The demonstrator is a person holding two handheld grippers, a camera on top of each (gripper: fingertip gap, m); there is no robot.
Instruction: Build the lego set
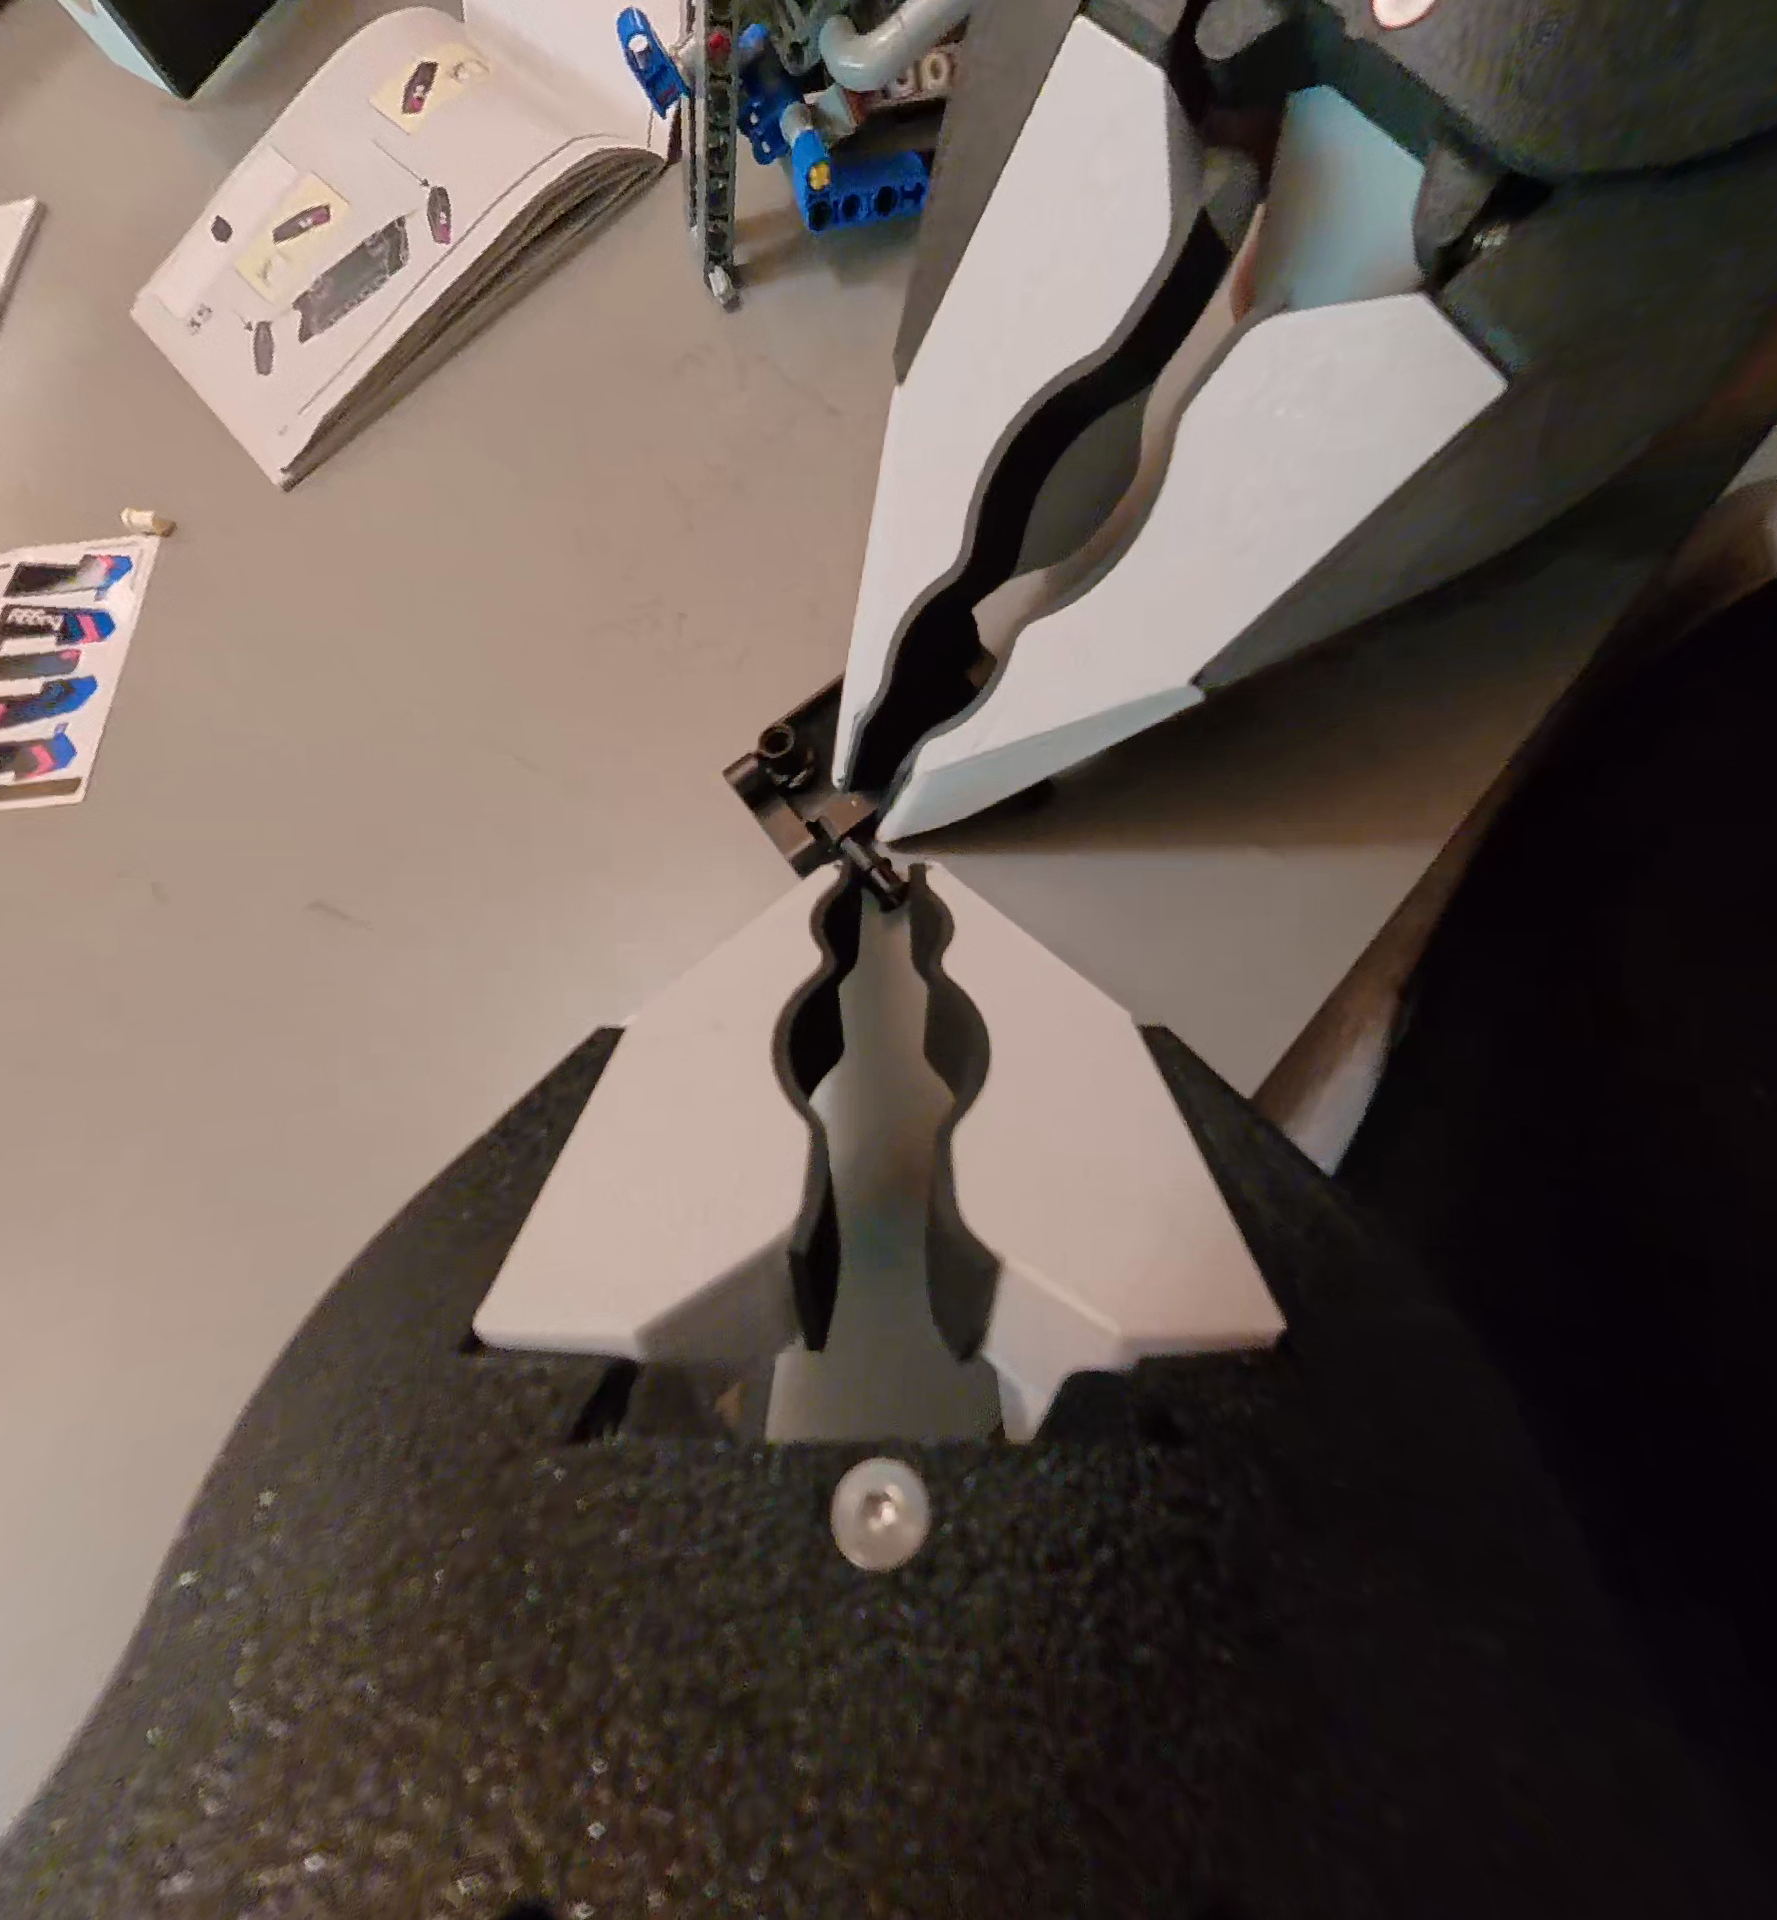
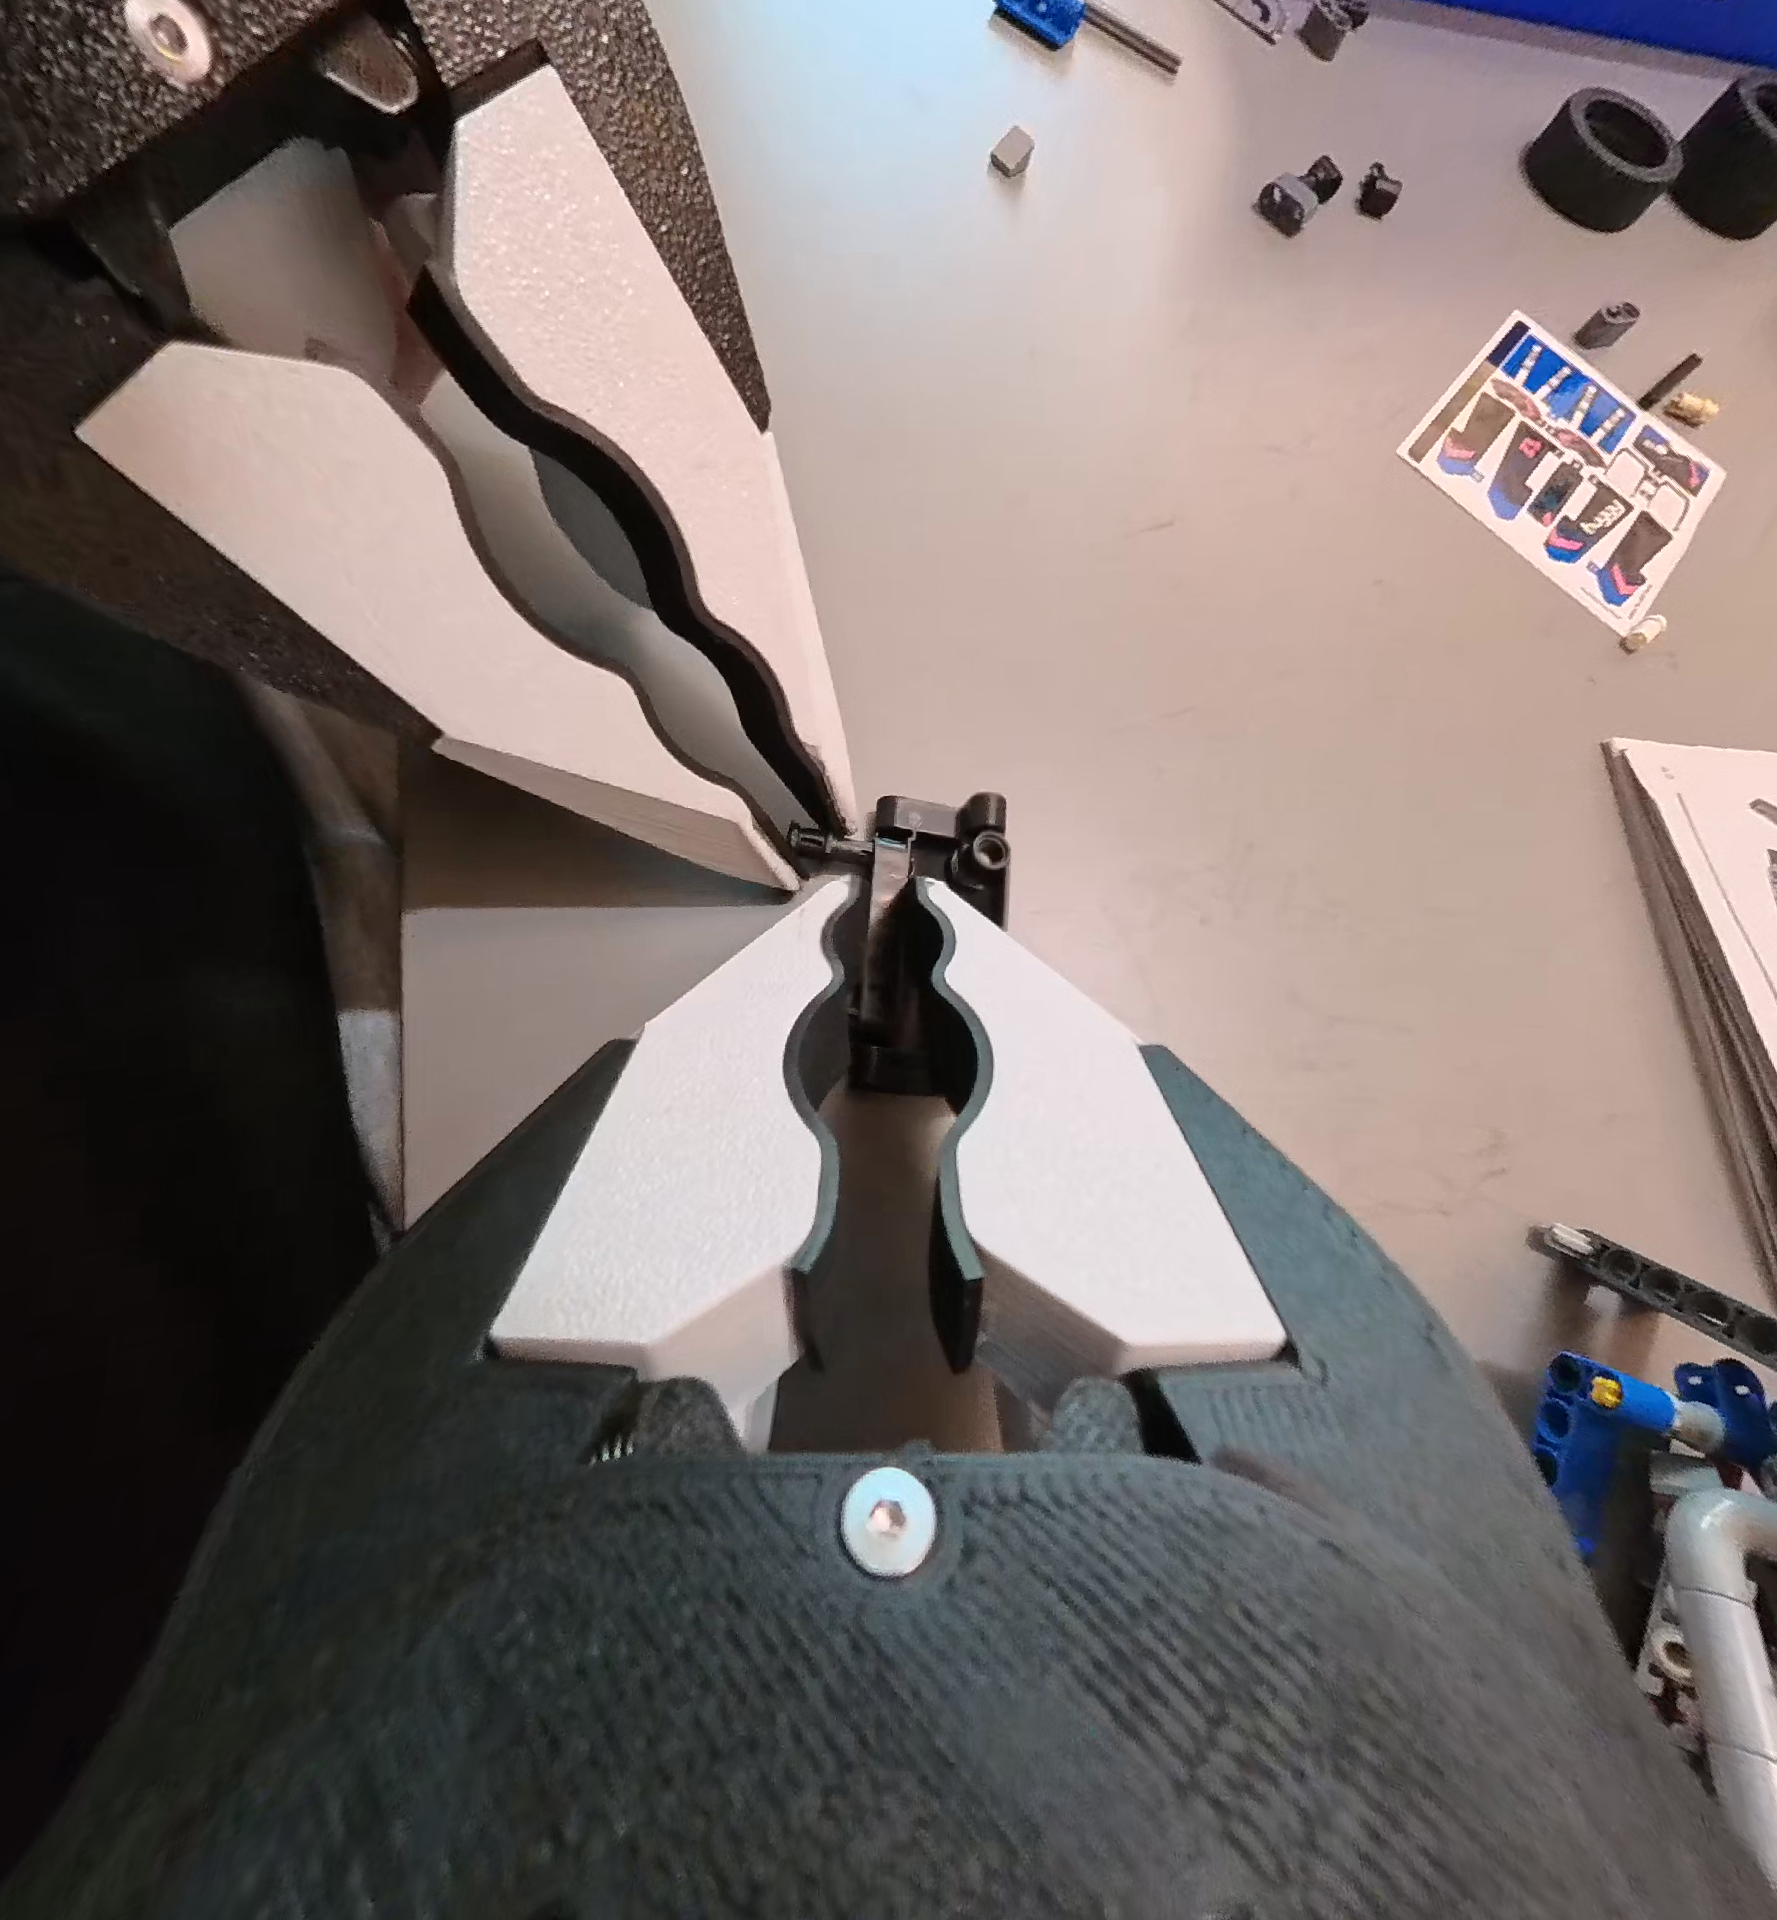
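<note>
The left gripper [image 1: 882, 883] has its white fingertips pressed together on a small black plastic connector pin [image 1: 876, 871], whose other end sits in a black angular plastic building-set piece [image 1: 782, 779]. The right gripper [image 2: 889, 904] pinches that black piece, which runs down between its pads; how deep it reaches is hard to make out against the dark pad linings. In the left wrist view the right gripper's fingers cover most of the piece, leaving only a corner and a round socket showing. Both tips meet just above the grey tabletop [image 1: 448, 935], near its dark edge. Farther out lie an open instruction booklet [image 1: 396, 239], a sticker sheet [image 2: 1559, 473], black rubber tyres [image 2: 1601, 156] cut off by the frame, small loose black parts [image 2: 1299, 192], and a partly built blue-and-grey model [image 2: 1715, 1455], blurred at the border.
</note>
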